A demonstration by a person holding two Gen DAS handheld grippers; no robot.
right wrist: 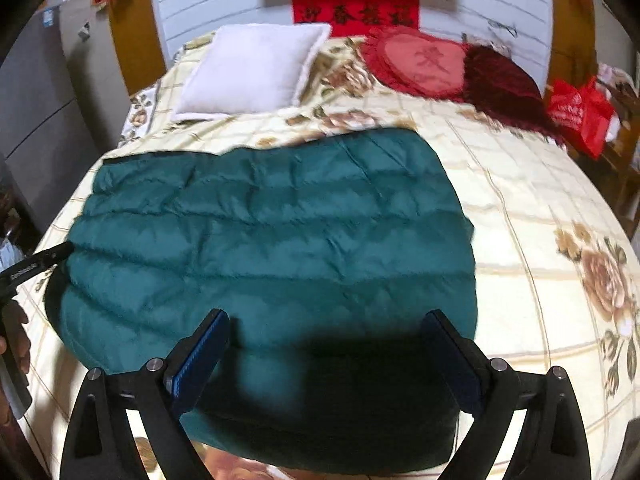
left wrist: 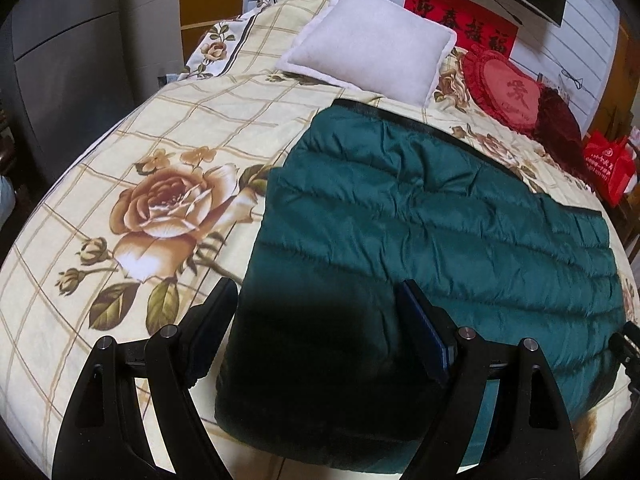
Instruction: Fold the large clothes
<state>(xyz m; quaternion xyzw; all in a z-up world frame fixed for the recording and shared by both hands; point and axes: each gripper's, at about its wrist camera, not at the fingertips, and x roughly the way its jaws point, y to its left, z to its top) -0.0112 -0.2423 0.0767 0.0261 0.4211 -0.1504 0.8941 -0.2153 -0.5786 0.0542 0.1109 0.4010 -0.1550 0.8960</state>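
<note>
A dark green quilted down jacket [left wrist: 420, 216] lies folded flat in a rough rectangle on the floral bedspread [left wrist: 132, 148]. It also shows in the right wrist view [right wrist: 272, 236]. My left gripper [left wrist: 320, 292] is open and empty, hovering over the jacket's near left corner. My right gripper [right wrist: 326, 324] is open and empty, over the jacket's near right part. The left gripper's tip [right wrist: 48, 258] shows at the jacket's left edge in the right wrist view.
A white pillow [left wrist: 372, 48] lies at the head of the bed. A red heart cushion [left wrist: 508, 92] and a dark red cushion [left wrist: 556, 120] lie beside it. A red bag [left wrist: 608, 168] stands off the bed's right side. Grey cabinets [left wrist: 68, 52] stand to the left.
</note>
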